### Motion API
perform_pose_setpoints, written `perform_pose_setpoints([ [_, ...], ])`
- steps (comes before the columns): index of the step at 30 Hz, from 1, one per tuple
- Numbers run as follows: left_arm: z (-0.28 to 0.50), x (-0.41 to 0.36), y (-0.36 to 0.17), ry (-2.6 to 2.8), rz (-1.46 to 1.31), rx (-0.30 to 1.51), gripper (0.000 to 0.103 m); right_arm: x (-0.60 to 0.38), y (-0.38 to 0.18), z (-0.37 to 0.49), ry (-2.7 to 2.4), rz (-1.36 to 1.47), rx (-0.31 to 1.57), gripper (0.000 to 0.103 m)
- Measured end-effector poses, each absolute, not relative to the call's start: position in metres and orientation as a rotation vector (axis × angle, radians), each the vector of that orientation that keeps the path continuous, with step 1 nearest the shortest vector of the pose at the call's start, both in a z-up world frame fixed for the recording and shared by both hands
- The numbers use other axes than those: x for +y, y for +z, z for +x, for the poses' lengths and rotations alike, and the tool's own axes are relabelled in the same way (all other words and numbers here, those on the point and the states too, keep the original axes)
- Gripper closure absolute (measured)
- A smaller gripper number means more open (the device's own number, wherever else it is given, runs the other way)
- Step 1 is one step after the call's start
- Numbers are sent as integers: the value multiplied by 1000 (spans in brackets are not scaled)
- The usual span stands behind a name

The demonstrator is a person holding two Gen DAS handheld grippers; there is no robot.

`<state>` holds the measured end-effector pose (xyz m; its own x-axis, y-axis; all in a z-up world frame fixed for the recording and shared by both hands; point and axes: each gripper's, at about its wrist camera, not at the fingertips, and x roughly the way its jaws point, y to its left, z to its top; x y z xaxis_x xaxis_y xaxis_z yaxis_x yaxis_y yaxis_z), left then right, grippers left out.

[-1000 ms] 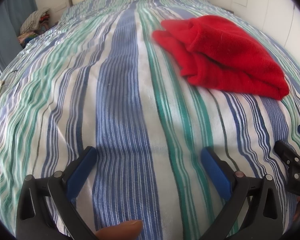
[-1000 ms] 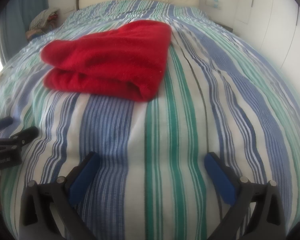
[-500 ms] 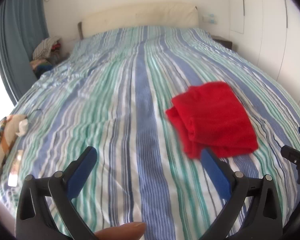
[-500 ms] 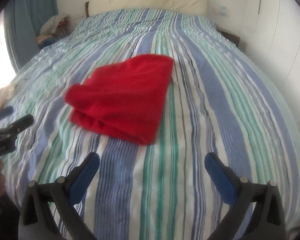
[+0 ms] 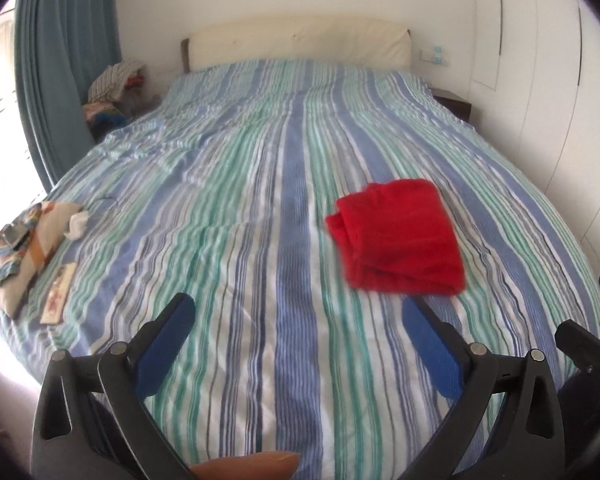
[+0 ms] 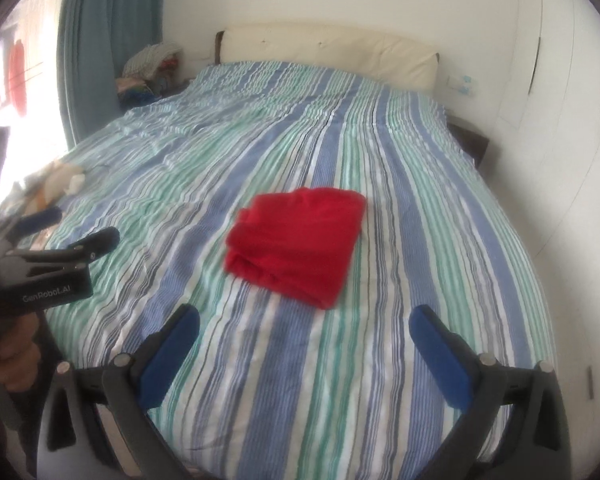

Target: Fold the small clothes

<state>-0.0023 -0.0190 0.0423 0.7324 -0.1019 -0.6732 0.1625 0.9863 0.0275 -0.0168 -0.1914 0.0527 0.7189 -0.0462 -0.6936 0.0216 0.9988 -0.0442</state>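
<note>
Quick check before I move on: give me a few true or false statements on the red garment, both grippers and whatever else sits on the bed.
1. The red garment lies folded on the striped bedspread. True.
2. The left gripper is shut on the garment. False: it is open and holds nothing.
3. The right gripper is open and clear of the garment. True.
4. The garment hangs over the bed's edge. False: it lies fully on the bedspread.
5. A patterned cloth lies near the bed's left edge. True.

Folded red cloth point(image 5: 398, 236) lies beyond the spread left claw point(image 5: 298, 330).
</note>
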Motion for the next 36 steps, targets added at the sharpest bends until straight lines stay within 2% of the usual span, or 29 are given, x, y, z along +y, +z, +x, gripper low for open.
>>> perform_pose_setpoints([
  [4, -12, -24, 38, -140, 104, 747, 0, -190, 30, -27, -69, 80, 805, 0],
  [8, -18, -24, 36, -133, 116, 749, 0, -191, 17, -30, -130, 80, 822, 0],
  [20, -17, -24, 33, -109, 125, 760, 0, -179, 42, -30, -186, -7, 748, 0],
  [36, -15, -30, 36, -128, 138, 777, 0, -181, 37, -23, -191, 9, 780, 0],
])
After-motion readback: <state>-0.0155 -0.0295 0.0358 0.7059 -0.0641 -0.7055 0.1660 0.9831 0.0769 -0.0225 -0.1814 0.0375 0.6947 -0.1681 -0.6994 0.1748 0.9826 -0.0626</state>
